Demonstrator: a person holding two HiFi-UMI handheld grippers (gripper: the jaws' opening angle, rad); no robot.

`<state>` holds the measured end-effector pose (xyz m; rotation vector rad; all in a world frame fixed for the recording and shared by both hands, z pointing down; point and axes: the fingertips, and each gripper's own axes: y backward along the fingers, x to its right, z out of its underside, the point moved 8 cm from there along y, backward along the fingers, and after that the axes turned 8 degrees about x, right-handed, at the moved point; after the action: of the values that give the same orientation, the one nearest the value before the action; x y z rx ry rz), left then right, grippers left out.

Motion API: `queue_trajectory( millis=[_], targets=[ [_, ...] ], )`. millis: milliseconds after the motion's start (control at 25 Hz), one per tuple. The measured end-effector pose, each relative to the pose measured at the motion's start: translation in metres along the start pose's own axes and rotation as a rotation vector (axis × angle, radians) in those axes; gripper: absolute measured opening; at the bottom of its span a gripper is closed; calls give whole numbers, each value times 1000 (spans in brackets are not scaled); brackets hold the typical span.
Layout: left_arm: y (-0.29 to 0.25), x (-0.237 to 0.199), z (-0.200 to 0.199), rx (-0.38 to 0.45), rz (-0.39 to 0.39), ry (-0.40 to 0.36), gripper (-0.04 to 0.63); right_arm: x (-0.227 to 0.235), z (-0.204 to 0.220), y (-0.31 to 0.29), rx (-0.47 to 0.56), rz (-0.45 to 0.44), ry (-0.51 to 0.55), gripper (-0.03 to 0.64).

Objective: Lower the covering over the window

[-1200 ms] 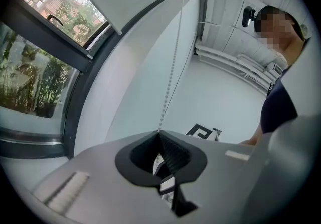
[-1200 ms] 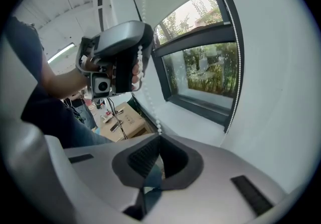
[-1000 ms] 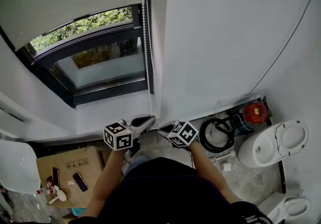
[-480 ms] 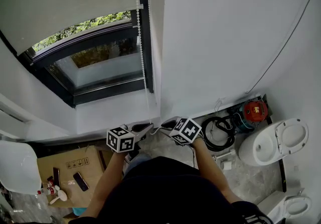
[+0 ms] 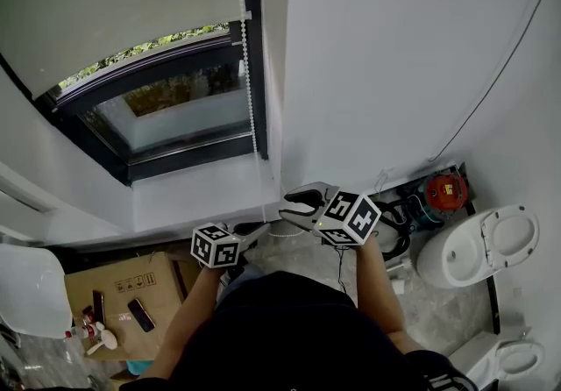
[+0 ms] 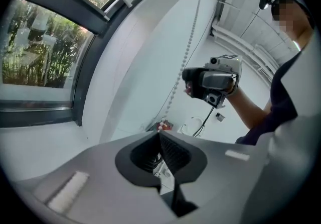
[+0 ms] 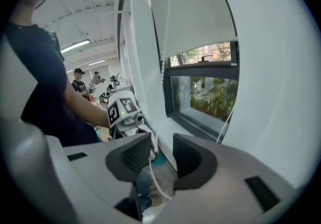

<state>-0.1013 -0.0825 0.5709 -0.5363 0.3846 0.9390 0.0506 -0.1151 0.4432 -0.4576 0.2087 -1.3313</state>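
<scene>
A pale roller blind (image 5: 114, 3) covers the upper part of the dark-framed window (image 5: 175, 109). Its white bead chain (image 5: 246, 74) hangs along the frame's right side. Low down, my left gripper (image 5: 259, 228) is shut on the chain. In the left gripper view the chain (image 6: 185, 62) runs down into the closed jaws (image 6: 159, 135). My right gripper (image 5: 294, 208) sits just right of it, its jaws opening. In the right gripper view a slack length of chain (image 7: 153, 170) lies between its parted pads (image 7: 162, 150), untouched.
On the floor at the right are a white toilet (image 5: 478, 249), a red device (image 5: 445, 195) and a coiled black hose (image 5: 381, 236). At the lower left are a cardboard box (image 5: 123, 293) and a white chair (image 5: 31, 288). People (image 7: 77, 80) stand far behind.
My left gripper has come down with the chain, and the blind's lower edge has dropped slightly. My right gripper has opened off the chain and shifted right.
</scene>
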Motion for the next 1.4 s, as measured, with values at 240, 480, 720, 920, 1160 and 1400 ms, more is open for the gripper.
queue_trajectory(
  millis=[240, 480, 720, 920, 1160, 1400],
  targets=[
    [2, -3, 0, 1, -2, 1, 11, -5, -40, 16, 166, 39, 57, 101],
    [1, 0, 1, 5, 0, 1, 11, -7, -49, -2, 281, 19, 11, 101],
    [1, 0, 1, 13, 1, 6, 11, -6, -48, -24, 323, 45, -55, 101],
    [1, 0, 1, 17, 6, -8, 11, -3, -51, -26, 344, 41, -72, 14],
    [3, -4, 2, 0, 9, -14, 11, 1, -48, -32, 339, 57, -101, 12],
    [4, -11, 17, -81, -6, -4, 11, 4, -32, -41, 283, 70, -105, 12]
  ],
)
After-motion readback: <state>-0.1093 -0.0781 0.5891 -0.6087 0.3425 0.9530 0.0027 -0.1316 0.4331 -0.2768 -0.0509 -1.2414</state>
